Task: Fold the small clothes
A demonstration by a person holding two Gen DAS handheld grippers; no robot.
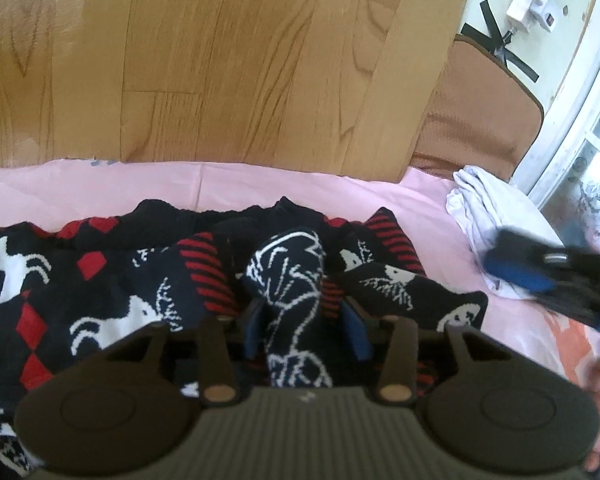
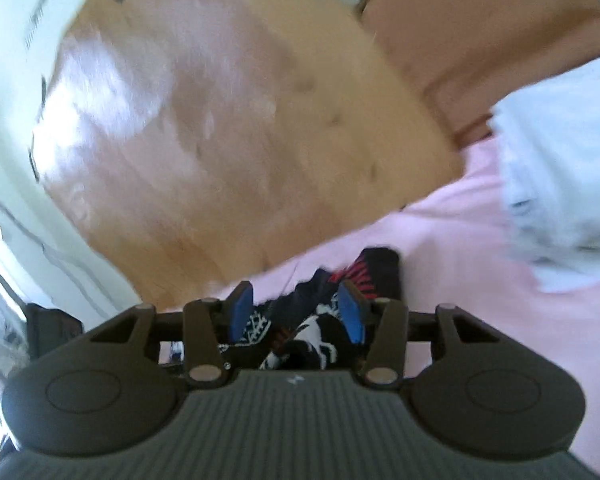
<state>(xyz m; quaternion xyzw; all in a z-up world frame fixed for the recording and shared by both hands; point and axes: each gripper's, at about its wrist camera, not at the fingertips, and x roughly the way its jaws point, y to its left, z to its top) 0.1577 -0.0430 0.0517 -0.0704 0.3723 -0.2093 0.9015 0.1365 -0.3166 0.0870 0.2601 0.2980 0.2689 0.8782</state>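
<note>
A small black knit sweater with red diamonds and white horses lies bunched on the pink sheet. My left gripper is shut on a fold of the sweater that stands up between its blue pads. My right gripper is shut on another part of the sweater, near a red-striped cuff, and holds it just above the sheet. The right gripper also shows blurred at the right edge of the left wrist view.
A wooden headboard rises behind the bed. A white cloth lies on the sheet to the right, also in the right wrist view. A brown cushion leans by the wall, next to a window frame.
</note>
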